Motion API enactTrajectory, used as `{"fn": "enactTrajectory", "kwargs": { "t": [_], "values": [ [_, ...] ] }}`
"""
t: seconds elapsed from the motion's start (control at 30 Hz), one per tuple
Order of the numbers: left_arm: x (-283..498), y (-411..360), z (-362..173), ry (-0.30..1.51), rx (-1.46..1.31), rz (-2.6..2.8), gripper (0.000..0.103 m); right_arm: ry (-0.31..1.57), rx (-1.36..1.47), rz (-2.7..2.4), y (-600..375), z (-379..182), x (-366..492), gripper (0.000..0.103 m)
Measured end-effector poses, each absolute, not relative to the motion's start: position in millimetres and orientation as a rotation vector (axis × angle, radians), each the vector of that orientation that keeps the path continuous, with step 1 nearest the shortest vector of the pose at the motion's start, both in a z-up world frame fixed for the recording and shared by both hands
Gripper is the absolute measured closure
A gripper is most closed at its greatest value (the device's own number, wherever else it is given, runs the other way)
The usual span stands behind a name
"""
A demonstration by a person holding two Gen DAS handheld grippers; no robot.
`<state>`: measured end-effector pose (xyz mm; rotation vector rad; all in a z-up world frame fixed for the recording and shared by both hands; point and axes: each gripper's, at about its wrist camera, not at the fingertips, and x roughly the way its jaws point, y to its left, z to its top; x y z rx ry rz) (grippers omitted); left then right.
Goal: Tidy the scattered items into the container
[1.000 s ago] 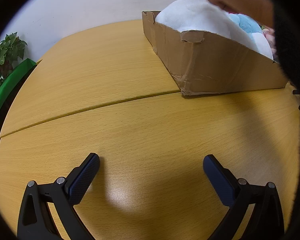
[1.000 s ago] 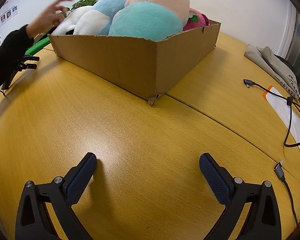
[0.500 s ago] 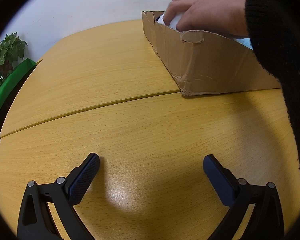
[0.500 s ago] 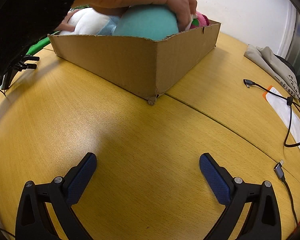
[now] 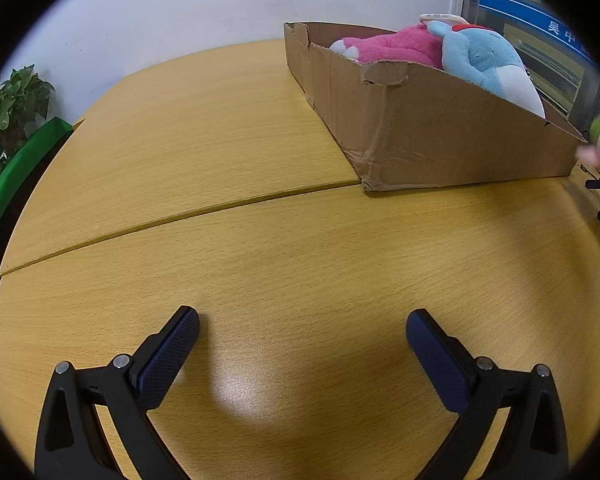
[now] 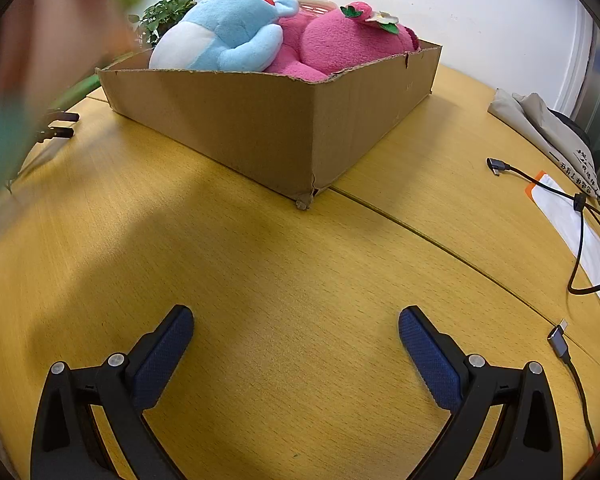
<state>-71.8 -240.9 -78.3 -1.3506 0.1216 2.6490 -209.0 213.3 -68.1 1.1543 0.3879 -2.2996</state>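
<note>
A cardboard box stands on the wooden table, far right of my left gripper, which is open with nothing between its fingers. The same box lies ahead of my right gripper, also open and empty. In the box lie a light blue plush and a pink plush with a strawberry trim; both show in the left wrist view as the blue plush and the pink plush. A blurred peach, green and teal plush toy is in motion at the far left, outside the box.
Black cables with plugs, a white packet and a folded beige cloth lie at the table's right. A potted plant and a green board stand beyond the left edge. The other gripper's fingertips lie left of the box.
A person's hands reached into the box and lifted out the white plush and the teal-and-peach plush, which now blurs past the box's side. Both grippers stayed still.
</note>
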Motion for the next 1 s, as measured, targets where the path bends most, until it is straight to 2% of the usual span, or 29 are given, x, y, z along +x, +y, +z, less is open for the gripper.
{"fn": "enactTrajectory", "kwargs": {
  "t": [1.0],
  "values": [
    [-77.0,-242.1,-80.7,0.116,-1.354,2.656,0.000,0.390,1.151,-2.296,214.2,-68.3,-209.0,0.000]
  ]
}}
